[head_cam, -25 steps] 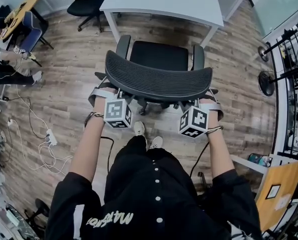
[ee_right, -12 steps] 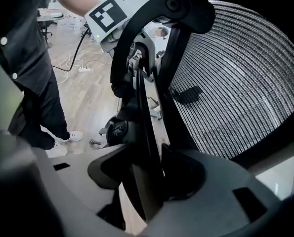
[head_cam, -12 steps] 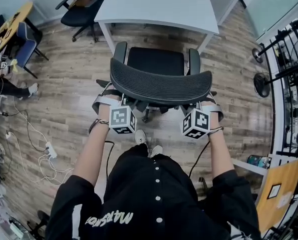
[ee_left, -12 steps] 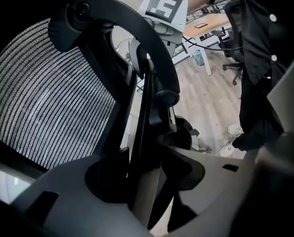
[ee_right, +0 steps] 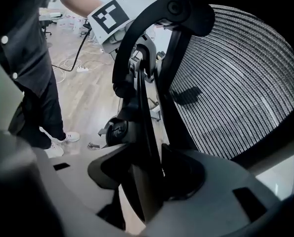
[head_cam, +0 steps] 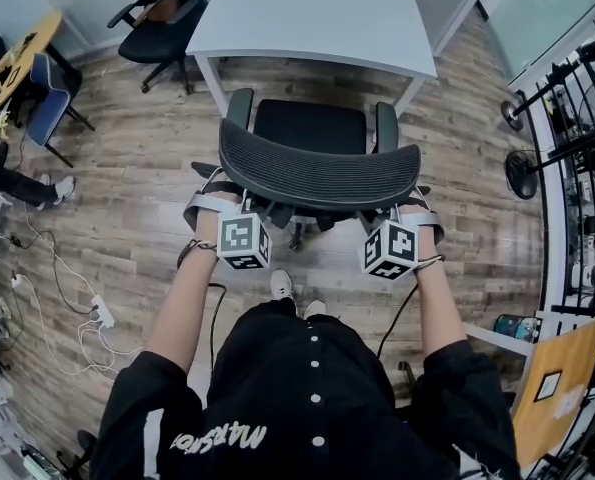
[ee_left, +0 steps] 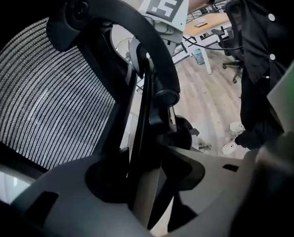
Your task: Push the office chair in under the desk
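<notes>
The black office chair (head_cam: 317,173) faces the white desk (head_cam: 317,13), and the front of its seat lies between the desk's legs just below the desk's near edge. My left gripper (head_cam: 239,206) is shut on the back frame's left bar (ee_left: 146,147) behind the mesh backrest (ee_left: 48,98). My right gripper (head_cam: 393,214) is shut on the frame's right bar (ee_right: 142,157) next to the mesh (ee_right: 235,83). In the head view the backrest's rim hides both pairs of jaw tips. Each gripper view shows the other gripper's marker cube (ee_left: 164,6) (ee_right: 109,16).
A second black chair (head_cam: 162,13) stands left of the desk, a blue chair (head_cam: 52,103) farther left. Cables and a power strip (head_cam: 97,313) lie on the wooden floor at left. A fan (head_cam: 522,173) and racks line the right side.
The chair and both grippers have moved forward towards the desk; the seat's front has come closer to the desk's edge. Both grips are unchanged.
</notes>
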Demonstrator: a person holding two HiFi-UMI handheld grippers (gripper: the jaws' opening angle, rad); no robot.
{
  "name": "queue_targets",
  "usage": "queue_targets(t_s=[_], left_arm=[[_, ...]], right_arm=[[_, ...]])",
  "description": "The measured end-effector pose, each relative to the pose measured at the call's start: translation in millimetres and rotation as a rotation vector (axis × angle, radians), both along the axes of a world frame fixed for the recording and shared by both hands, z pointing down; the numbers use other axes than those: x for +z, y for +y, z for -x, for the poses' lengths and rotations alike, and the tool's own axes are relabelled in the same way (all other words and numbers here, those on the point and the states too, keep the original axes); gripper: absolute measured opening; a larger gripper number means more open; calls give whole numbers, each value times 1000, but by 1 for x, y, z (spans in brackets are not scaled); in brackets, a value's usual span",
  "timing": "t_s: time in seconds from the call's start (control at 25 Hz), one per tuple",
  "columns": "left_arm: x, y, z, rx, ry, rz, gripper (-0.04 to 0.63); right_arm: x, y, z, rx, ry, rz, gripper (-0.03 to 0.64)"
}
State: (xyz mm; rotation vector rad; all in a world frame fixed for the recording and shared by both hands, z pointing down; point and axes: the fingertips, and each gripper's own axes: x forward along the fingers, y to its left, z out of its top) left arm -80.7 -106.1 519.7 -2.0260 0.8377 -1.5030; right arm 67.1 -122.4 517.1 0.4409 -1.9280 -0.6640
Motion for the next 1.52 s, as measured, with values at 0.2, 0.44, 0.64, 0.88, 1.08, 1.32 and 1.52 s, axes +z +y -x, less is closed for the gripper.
queue_targets(t_s=[0.2, 0.44, 0.64, 0.88, 1.08, 1.32, 1.52], left_arm=[[-1, -11, 1, 5, 3, -10, 218], [0, -25, 7, 2, 3, -10, 218], [0, -38, 16, 4, -1, -10, 218], [0, -50, 27, 21, 2, -12, 218], [1, -57, 32, 36, 5, -22, 219], [-1, -64, 36, 64, 4, -37, 221], [-1, -66, 39, 69, 2, -39, 221]], right_arm=[[0, -13, 1, 2, 6, 3, 209], [1, -27, 8, 4, 7, 7, 209], [0, -39, 17, 10, 1, -2, 209], [0, -50, 27, 22, 5, 5, 209], [2, -55, 32, 36, 6, 6, 209], [-1, -60, 37, 47, -4, 2, 212], [-1, -61, 39, 52, -5, 6, 212]])
